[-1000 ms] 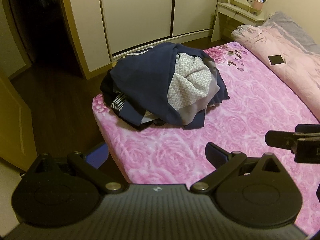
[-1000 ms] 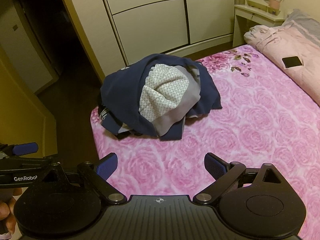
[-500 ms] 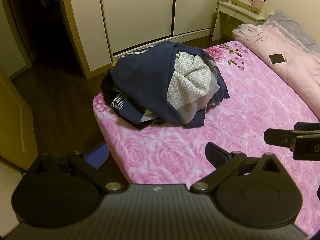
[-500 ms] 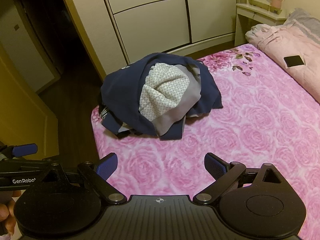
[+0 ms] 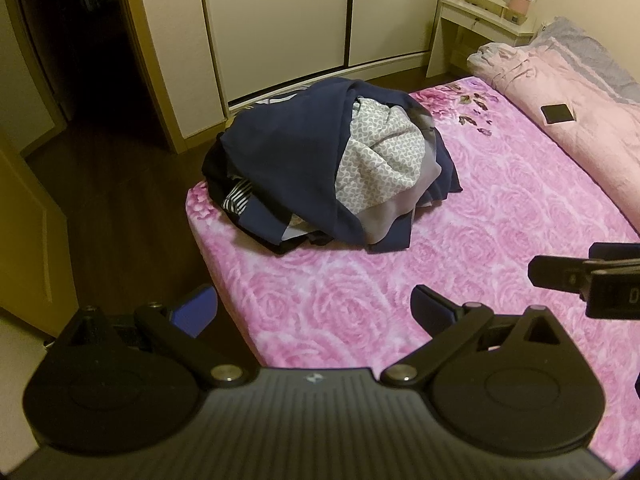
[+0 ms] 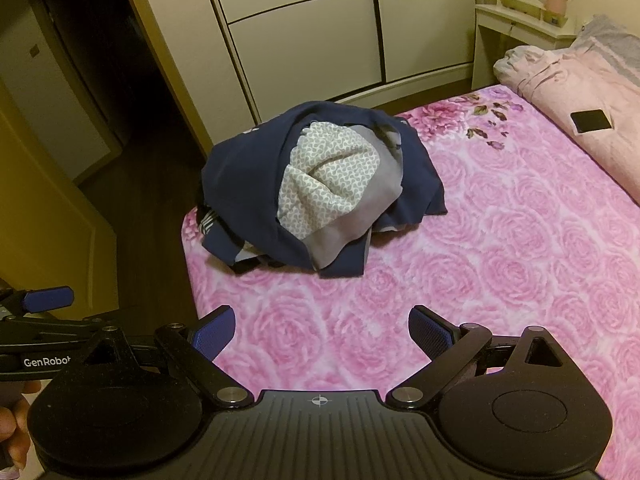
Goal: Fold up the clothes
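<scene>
Looking through both wrist cameras, I saw the pile of clothes [image 5: 332, 168] lying on the pink bed [image 5: 500, 216], near its far left corner, close to the wardrobe [image 5: 304, 20]. A navy garment [image 6: 244, 176] wrapped the pile, and a patterned white cloth [image 6: 328, 184] and a grey piece showed in its opening. My left gripper [image 5: 314, 312] was spread wide and held nothing; it hung over the near edge of the bed, with one finger over the dark floor [image 5: 120, 184]. My right gripper [image 6: 320, 332] was spread wide too, empty, above the rose sheet and well apart from the pile. On the pink quilt [image 6: 592, 92] at the right lay a phone [image 6: 591, 121]. A hand [image 6: 14, 432] appeared at the left edge of the right view.
</scene>
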The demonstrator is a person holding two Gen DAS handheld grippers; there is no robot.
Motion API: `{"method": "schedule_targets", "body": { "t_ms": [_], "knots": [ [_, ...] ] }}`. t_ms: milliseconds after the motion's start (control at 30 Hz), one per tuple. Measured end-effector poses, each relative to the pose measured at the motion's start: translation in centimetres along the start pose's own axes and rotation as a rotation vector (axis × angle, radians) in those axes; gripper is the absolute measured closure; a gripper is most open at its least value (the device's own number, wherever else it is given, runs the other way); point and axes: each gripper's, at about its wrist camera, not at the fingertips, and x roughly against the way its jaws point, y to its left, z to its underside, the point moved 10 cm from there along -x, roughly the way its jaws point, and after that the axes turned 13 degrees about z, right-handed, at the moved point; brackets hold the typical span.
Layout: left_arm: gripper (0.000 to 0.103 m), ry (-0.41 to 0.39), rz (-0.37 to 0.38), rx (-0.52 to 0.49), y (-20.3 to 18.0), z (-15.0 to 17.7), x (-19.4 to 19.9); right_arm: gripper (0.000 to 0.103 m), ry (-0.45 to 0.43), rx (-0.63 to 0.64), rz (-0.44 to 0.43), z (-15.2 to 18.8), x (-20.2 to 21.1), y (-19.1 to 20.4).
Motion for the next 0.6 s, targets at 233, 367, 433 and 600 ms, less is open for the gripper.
{"method": "schedule_targets", "body": {
  "t_ms": [233, 367, 433, 600],
  "knots": [
    [0.002, 0.003, -0.007, 0.000, -0.18, 0.13, -0.10, 0.007, -0.002, -0.004, 0.001, -0.07, -0.09, -0.23],
    [0.002, 0.006, -0.009, -0.002, -0.25, 0.11, -0.19, 0.007, -0.002, -0.006, 0.000, -0.07, -0.19, -0.39],
    [0.002, 0.006, -0.010, -0.001, -0.27, 0.11, -0.20, 0.007, -0.002, -0.005, -0.001, -0.07, -0.27, -0.48],
    [0.002, 0.006, -0.016, 0.008, -0.15, 0.24, -0.20, 0.007, -0.005, -0.007, -0.005, -0.08, -0.40, -0.58]
  ]
}}
